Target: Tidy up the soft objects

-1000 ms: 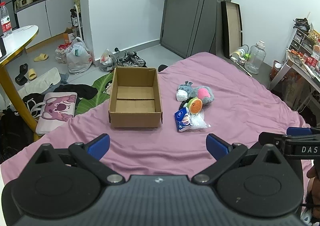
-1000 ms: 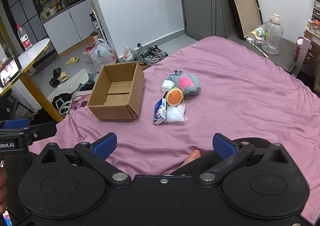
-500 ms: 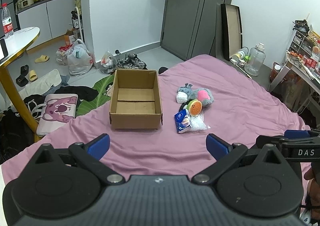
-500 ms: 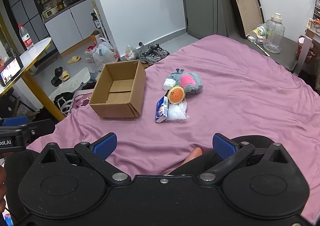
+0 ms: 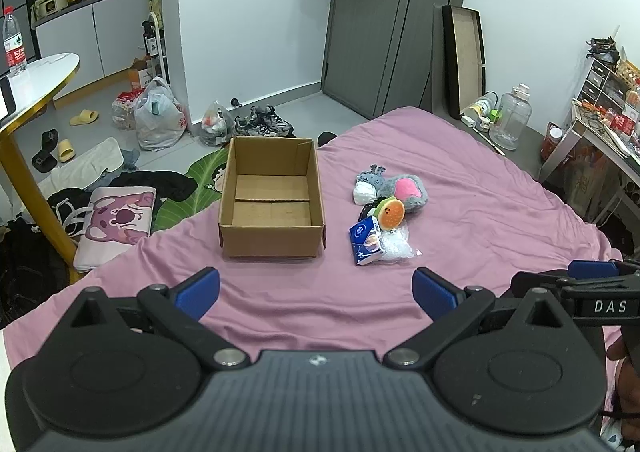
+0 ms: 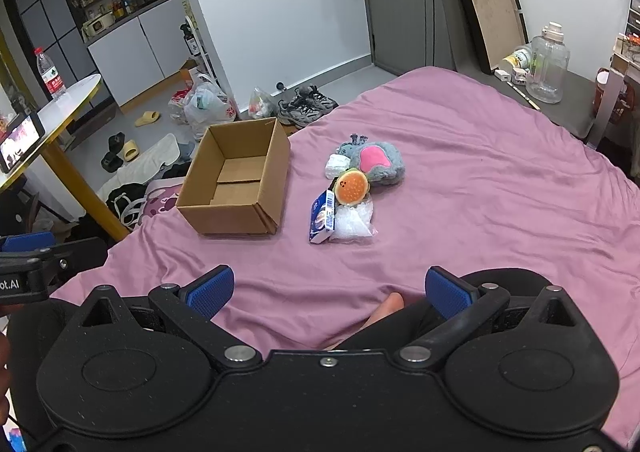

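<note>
Both claws spread wide, empty, held low over the near bed (image 5: pixel 460 180): left claw (image 5: pixel 316 290), right claw (image 6: pixel 330 290).

Box (image 5: pixel 272 204): one, open, empty, at 11 o'clock in the left view. Pile just beside it at 1 o'clock, well apart from both claws.

Count:
- grey plush (image 5: pixel 400 190), one, pink patch up
- burger toy (image 5: pixel 391 212), one, resting against plush
- tissue pack (image 5: pixel 366 240), one
- clear bag (image 5: pixel 396 248), one, contents possibly wadding, unclear

All judged light, squashy. Plush: pinch mid-body. Pack: grip across short sides. Bag: likely slippery, pinch a bunched fold.
</note>
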Available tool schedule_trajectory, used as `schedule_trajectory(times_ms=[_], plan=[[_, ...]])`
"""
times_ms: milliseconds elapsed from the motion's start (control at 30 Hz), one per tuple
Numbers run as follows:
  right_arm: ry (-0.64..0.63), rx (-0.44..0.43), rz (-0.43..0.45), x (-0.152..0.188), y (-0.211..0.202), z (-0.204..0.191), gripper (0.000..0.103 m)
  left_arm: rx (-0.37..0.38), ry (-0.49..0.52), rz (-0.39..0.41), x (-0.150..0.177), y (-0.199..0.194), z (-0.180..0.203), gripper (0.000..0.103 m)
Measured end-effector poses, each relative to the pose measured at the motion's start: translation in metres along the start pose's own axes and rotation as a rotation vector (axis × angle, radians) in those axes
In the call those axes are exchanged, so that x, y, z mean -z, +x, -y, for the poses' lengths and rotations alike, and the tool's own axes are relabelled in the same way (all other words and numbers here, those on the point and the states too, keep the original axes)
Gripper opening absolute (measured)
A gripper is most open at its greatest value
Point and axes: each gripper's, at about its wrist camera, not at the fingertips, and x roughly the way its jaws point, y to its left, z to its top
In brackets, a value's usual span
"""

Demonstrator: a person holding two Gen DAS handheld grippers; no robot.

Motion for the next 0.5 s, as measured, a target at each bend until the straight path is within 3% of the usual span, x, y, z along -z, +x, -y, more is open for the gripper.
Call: schedule_trajectory(times_ms=[500], plan=[[0.002,-0.018,-0.004,-0.0022,0.0098,0.0009,0.103,-0.030,0.001,-0.007,-0.0011,0.0050,-0.0025,0.102]])
